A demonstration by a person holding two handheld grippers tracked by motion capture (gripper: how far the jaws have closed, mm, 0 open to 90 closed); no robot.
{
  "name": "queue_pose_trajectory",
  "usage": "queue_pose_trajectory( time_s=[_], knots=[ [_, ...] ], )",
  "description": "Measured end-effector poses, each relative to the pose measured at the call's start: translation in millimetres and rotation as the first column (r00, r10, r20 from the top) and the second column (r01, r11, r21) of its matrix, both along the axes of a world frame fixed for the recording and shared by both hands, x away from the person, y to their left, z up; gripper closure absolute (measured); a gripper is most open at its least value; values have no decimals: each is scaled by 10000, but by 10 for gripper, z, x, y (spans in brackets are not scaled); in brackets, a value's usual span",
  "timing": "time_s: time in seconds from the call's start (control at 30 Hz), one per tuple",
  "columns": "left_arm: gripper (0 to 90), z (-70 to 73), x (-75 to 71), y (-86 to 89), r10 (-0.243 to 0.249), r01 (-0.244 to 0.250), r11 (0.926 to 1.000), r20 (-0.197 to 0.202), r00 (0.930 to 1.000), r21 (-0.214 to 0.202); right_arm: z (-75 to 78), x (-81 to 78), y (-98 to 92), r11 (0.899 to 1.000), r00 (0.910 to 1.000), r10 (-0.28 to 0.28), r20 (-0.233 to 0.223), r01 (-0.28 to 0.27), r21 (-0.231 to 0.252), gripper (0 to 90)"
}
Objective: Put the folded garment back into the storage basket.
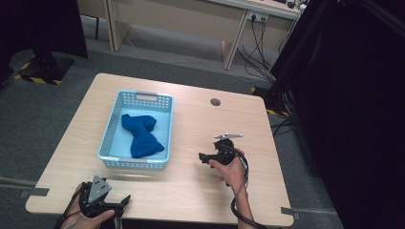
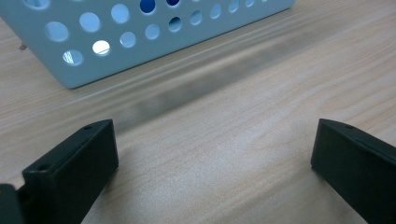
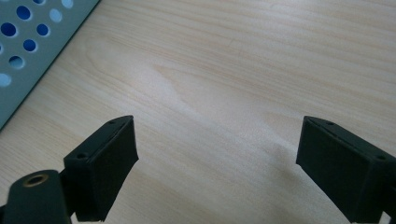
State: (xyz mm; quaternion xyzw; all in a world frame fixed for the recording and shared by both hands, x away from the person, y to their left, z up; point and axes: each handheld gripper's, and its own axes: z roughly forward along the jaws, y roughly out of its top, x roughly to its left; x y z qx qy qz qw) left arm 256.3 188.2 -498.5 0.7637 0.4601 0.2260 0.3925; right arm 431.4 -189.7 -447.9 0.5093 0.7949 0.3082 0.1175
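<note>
1. Left gripper (image 1: 125,200): held low at the table's near edge, about 7 o'clock in the high view; jaws spread wide with nothing between them. In the left gripper view (image 2: 212,154) bare wood lies between the jaws.
2. Right gripper (image 1: 203,158): held at about 5 o'clock of the table's centre, jaws pointing toward 9 o'clock; jaws released and empty, as the right gripper view (image 3: 217,163) shows over bare wood.
3. Basket (image 1: 162,102): pale blue, perforated, resting on the table (image 1: 200,191) at 12 o'clock of the left gripper and 9 o'clock of the right gripper, apart from both.
4. Blue cloth (image 1: 141,135): crumpled, lying inside the basket, well apart from either gripper.
5. Basket wall: near wall seen at 11 o'clock in the left gripper view (image 2: 154,44); a corner at 10 o'clock in the right gripper view (image 3: 28,56).
</note>
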Motion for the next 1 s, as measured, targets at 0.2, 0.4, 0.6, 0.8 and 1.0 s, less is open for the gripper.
queue_pose_trajectory(
  time_s=[0.2, 0.4, 0.6, 0.8, 1.0],
  knots=[
    [0, 0, 0, 0, 2, -2, 10000, 0, 10000, 0, -37, -17, -28, 10000, 10000, -34, -46, 34, 11, 127],
    [0, 0, 0, -1, 4, -4, 10000, -1, 10000, -1, -71, -29, -53, 10000, 9999, -89, -113, 89, 32, 127],
    [0, 0, 0, 0, 3, -3, 10000, 1, 10000, 0, -100, -41, -78, 9998, 9997, -172, -197, 173, 14, 127],
    [0, 0, 0, -1, 7, -7, 10000, -1, 10000, -3, -135, -46, -97, 9998, 9995, -204, -246, 204, 3, 127],
    [0, 0, 0, -1, 6, -6, 10000, 1, 10000, 0, -145, -49, -97, 9997, 9994, -234, -247, 232, -109, 127]
  ],
)
